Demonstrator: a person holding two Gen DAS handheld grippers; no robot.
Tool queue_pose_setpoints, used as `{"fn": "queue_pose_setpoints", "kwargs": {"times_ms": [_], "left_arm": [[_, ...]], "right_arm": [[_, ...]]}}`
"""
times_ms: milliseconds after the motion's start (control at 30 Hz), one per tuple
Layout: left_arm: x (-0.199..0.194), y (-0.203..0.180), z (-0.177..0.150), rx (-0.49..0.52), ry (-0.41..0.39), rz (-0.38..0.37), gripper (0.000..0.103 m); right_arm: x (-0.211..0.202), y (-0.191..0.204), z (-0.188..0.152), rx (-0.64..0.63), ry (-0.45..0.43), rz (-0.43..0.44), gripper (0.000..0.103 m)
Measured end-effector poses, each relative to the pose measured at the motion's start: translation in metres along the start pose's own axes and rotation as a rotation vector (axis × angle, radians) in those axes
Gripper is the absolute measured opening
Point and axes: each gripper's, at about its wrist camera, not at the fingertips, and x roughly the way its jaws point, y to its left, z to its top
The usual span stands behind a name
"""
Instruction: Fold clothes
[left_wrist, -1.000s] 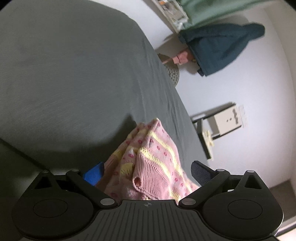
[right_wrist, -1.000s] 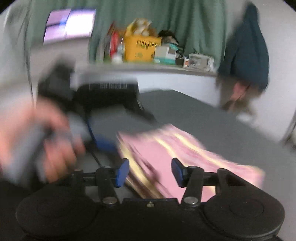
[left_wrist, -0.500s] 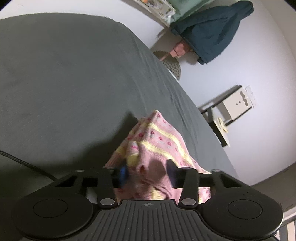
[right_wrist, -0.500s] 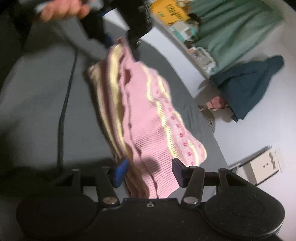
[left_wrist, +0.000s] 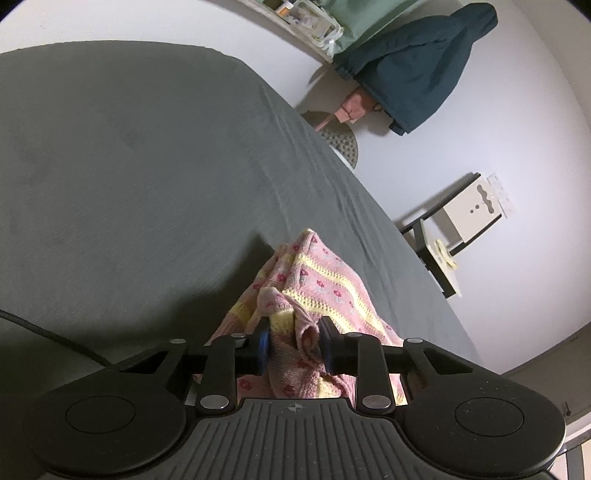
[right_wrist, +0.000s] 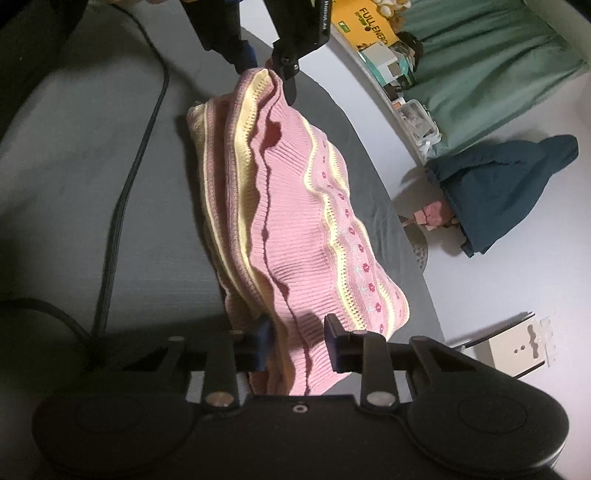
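The left gripper (left_wrist: 294, 345) is closing, its blue pads pinching a bunched corner of the pink and yellow knitted sweater (right_wrist: 295, 229). The right gripper (right_wrist: 297, 343) is closing too, with the sweater's other end between its pads. The folded sweater hangs stretched between them over the grey bed (left_wrist: 129, 166).

Left claw (left_wrist: 294, 345) closing, pads on cloth, right claw (right_wrist: 297, 345) closing likewise

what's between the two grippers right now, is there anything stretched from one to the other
The folded pink knit garment spans the stretch: the right wrist view shows the left gripper at its far end and the right gripper closing on its near end.
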Motion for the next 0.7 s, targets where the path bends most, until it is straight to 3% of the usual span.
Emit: {"fn": "queue_pose_setpoints", "kwargs": {"times_ms": [167, 400, 433, 500, 700], "left_arm": [[-0.005, -0.001, -0.001, 0.014, -0.007, -0.003, 0.028], [-0.001, -0.005, -0.001, 0.026, 0.049, 0.030, 0.029], [0.000, -0.006, -0.002, 0.031, 0.061, 0.041, 0.034], [0.000, -0.009, -0.003, 0.050, 0.063, 0.033, 0.061], [-0.002, -0.012, -0.005, 0.075, 0.058, 0.005, 0.062]], "right_arm": [[-0.004, -0.001, 0.001, 0.037, 0.006, 0.021, 0.030], [-0.004, 0.001, 0.005, 0.028, 0.005, 0.029, 0.037], [-0.004, 0.002, 0.006, 0.032, 0.002, 0.030, 0.038], [-0.004, 0.002, 0.007, 0.038, 0.000, 0.035, 0.038], [-0.006, 0.002, 0.008, 0.049, -0.003, 0.020, 0.041]]}}
